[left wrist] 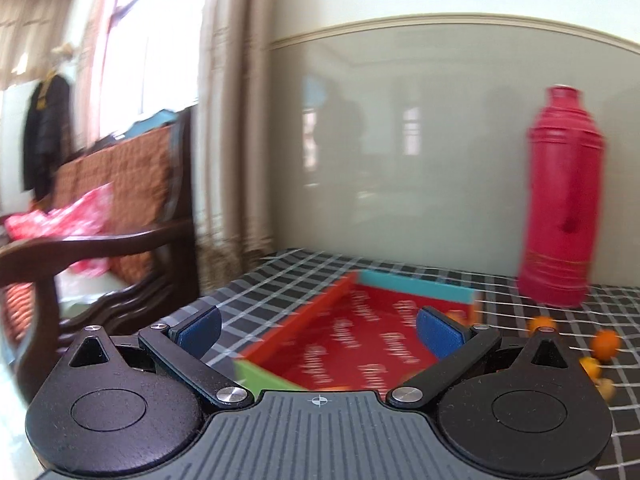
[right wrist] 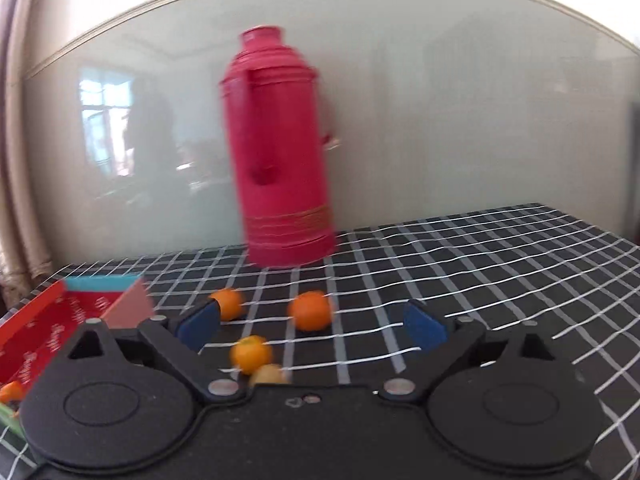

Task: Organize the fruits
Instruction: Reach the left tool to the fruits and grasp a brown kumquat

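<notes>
The left gripper [left wrist: 318, 334] has its blue-padded fingers [left wrist: 200, 330] spread wide with nothing between them. Ahead of them and partly framed by them lies a shallow red box [left wrist: 360, 344] with pale lettering across its floor, a teal far wall, an orange-red left wall and a green near corner. A sliver of orange shows at the box's near edge, just above the gripper body; whether it is a fruit is unclear. Beyond the right finger, outside the box, a few small oranges lie on the checked tablecloth [left wrist: 272, 292], with a paler yellowish piece nearest the camera.

The right gripper [right wrist: 312, 326] is likewise wide open and empty. Between its fingers, on the black cloth with white grid lines, lie the fruits: a round, bright mandarin [right wrist: 311, 311] ahead near the centre, a second one [right wrist: 229, 303] just beyond the left fingertip, a third [right wrist: 251, 353] closer in, and a duller yellow-brown fruit [right wrist: 269, 375] touching or nearly touching that third one, right at the gripper body. All are small, smooth and blurred. To the left of the left finger the red box sits with one small orange fruit [right wrist: 11, 391] at its near end. A tall crimson thermos [right wrist: 280, 152] stands upright well ahead of the fingers, by the wall.
</notes>
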Tool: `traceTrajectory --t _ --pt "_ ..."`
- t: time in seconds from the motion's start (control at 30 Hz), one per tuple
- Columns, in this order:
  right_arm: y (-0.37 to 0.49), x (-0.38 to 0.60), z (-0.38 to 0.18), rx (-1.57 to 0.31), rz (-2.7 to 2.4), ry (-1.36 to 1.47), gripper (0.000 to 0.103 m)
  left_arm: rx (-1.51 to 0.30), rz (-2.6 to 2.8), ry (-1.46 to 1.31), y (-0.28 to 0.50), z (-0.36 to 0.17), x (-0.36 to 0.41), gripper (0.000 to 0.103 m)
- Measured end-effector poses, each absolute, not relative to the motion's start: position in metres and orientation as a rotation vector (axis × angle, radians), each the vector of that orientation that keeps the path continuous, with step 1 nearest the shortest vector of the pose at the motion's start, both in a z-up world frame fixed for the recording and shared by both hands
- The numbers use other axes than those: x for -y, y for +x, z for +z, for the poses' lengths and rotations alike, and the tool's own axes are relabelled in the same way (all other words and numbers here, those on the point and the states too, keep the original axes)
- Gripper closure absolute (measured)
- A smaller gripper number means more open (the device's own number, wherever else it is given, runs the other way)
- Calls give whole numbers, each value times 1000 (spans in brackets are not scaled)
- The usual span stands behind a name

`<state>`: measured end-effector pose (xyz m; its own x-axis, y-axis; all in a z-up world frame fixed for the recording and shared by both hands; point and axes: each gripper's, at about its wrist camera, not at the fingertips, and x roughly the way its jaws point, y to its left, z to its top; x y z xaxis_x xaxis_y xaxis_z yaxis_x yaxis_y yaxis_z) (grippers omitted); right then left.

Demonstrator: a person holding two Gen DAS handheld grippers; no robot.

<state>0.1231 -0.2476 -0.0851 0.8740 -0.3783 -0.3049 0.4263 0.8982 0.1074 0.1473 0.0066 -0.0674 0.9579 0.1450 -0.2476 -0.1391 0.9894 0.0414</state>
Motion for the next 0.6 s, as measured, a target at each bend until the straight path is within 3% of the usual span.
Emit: traceTrajectory --t 0.07,0.6 --pt "115 260 -84 -258 -492 169 6 -249 68 52 147 -70 19 0" --pt "73 340 -89 -235 -775 208 6 -399 -243 157 158 -109 174 1"
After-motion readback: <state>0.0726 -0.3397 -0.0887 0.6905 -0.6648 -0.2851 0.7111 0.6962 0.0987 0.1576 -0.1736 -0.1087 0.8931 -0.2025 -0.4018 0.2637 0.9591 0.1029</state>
